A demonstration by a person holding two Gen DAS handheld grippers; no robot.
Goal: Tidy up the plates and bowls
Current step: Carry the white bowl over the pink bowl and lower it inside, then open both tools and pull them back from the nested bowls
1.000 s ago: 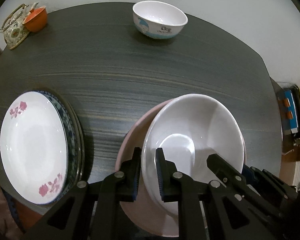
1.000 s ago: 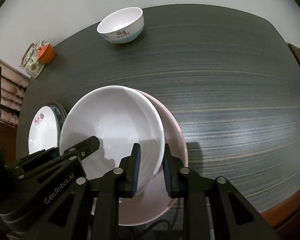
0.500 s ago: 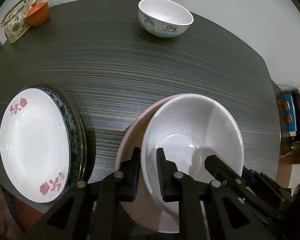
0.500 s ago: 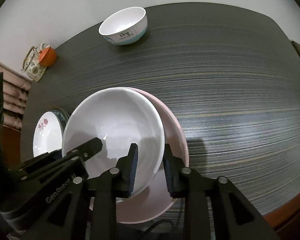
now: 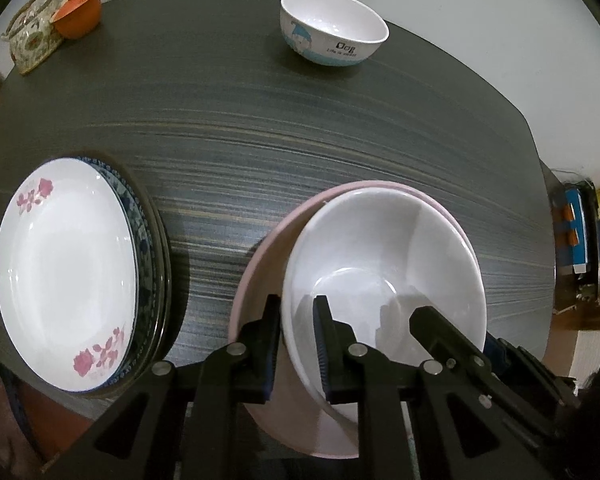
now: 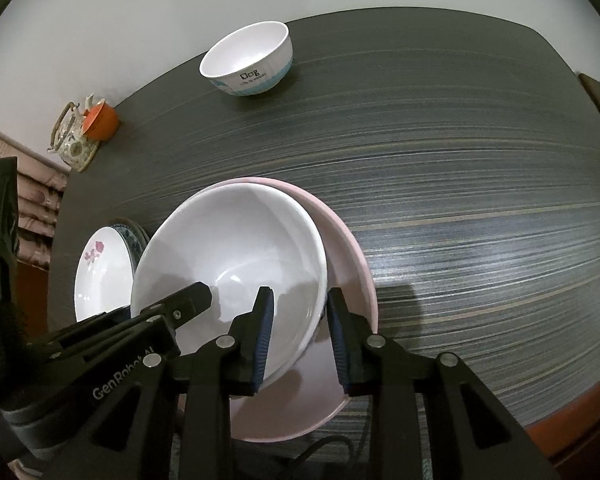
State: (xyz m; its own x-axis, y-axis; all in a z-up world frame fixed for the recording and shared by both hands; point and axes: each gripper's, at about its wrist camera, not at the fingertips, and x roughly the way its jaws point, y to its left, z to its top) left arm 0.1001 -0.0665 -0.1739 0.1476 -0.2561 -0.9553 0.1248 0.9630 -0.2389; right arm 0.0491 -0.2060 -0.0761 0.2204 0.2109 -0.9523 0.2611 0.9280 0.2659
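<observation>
A large white bowl [image 5: 384,264] [image 6: 236,256] sits inside a wider pink bowl [image 5: 260,280] [image 6: 352,248] at the near edge of the dark table. My left gripper [image 5: 298,344] straddles the white bowl's left rim, jaws close on it. My right gripper [image 6: 300,332] straddles its right rim with the jaws a little apart and a gap at the outer pad. A stack of plates [image 5: 64,280] [image 6: 104,276], topped by a white one with pink flowers, lies to the left. A small white bowl with blue print [image 5: 334,34] [image 6: 248,60] stands at the far side.
A floral teapot [image 5: 32,36] [image 6: 70,140] and an orange cup [image 5: 78,14] [image 6: 100,122] stand at the table's far left corner. The dark striped table [image 5: 300,128] [image 6: 460,168] stretches between the bowls. A wall runs behind it.
The right gripper's jaws have opened wider around the white bowl's rim. Both views have shifted slightly closer over the table; the bowls stay nested.
</observation>
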